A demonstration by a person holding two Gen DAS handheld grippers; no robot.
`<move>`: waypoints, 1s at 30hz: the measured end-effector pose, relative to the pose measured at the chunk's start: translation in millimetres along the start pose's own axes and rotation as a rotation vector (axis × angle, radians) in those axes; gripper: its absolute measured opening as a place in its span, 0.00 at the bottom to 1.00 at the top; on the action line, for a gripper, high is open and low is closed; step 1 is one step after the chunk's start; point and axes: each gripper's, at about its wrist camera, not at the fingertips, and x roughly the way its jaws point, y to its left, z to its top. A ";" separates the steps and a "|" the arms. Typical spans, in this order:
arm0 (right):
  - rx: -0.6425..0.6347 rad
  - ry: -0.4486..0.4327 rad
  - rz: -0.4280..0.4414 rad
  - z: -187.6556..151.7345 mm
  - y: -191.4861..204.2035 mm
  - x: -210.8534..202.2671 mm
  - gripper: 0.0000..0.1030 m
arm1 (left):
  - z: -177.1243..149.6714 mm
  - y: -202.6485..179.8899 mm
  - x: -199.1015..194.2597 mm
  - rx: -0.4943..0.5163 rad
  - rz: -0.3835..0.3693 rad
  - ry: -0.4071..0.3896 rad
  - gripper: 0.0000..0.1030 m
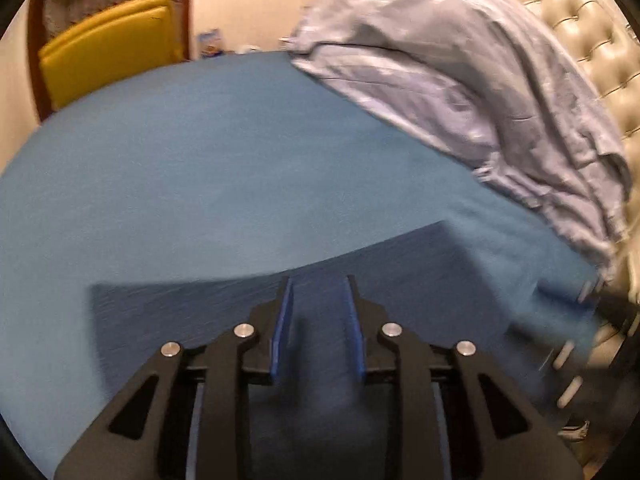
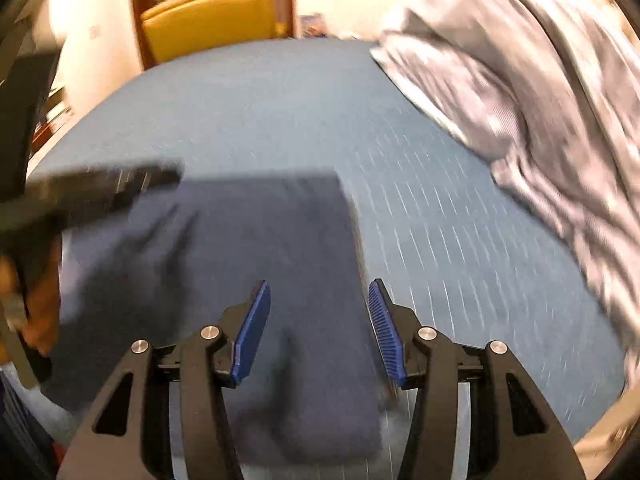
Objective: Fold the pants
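Observation:
Dark blue folded pants (image 2: 256, 264) lie flat on the blue table (image 2: 248, 112), directly under both grippers; they also show in the left wrist view (image 1: 312, 264). My right gripper (image 2: 318, 292) is open and empty, hovering above the pants' right half. My left gripper (image 1: 319, 284) is open, with nothing between its pads, just above the pants. The left gripper's body (image 2: 80, 192) shows blurred at the left of the right wrist view.
A heap of light grey-blue clothes (image 1: 460, 88) lies at the table's far right; it also shows in the right wrist view (image 2: 540, 92). A yellow chair (image 1: 112, 44) stands beyond the far edge. A tufted cream sofa (image 1: 580, 32) is at the right.

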 end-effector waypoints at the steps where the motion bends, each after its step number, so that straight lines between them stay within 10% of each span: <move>1: -0.010 0.012 0.012 9.0 2.1 9.2 0.49 | -5.3 9.8 -0.5 0.000 0.012 0.021 0.30; 8: -0.023 0.142 0.049 27.1 -11.5 83.9 0.48 | -24.8 66.1 7.5 0.079 0.159 0.105 0.32; 12: -0.023 0.117 0.054 19.3 -17.3 81.5 0.49 | -20.4 126.2 -10.4 -0.064 0.287 0.087 0.32; 17: -0.019 0.063 -0.031 0.1 4.2 46.2 0.50 | -35.3 63.0 -60.3 -0.005 0.134 -0.013 0.45; 22: -0.034 0.067 -0.091 -53.0 19.5 12.6 0.58 | -78.3 -2.3 -60.9 -0.040 -0.007 0.106 0.46; 30: -0.006 0.118 -0.136 -97.8 7.2 15.1 0.69 | -121.5 -18.2 -92.6 0.007 0.110 0.149 0.65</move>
